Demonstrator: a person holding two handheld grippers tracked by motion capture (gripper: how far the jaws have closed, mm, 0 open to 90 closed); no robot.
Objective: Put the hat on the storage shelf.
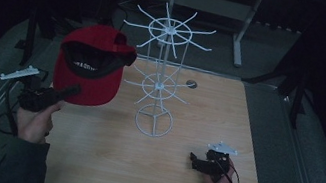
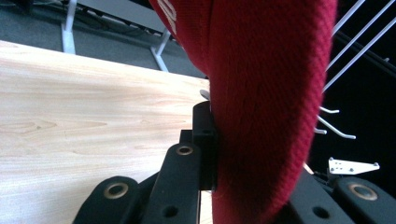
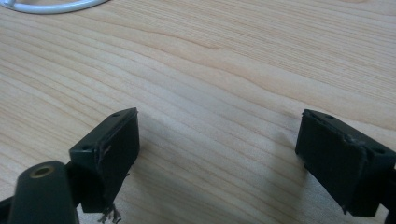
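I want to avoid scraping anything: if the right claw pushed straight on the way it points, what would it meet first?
Probably the bare wooden tabletop. The right claw is open, tilted down at it with nothing between the jaws. The white rack's base ring lies farther on, off to one side; depth is hard to judge.

One red baseball cap (image 1: 88,65); one white wire display rack (image 1: 161,76), two spoke tiers; two handheld grippers; one wooden surface (image 1: 147,170).

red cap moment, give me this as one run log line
left tongs: shut on red cap, held up beside wire rack | right tongs: open, nothing between, low over table | cap not yet on rack
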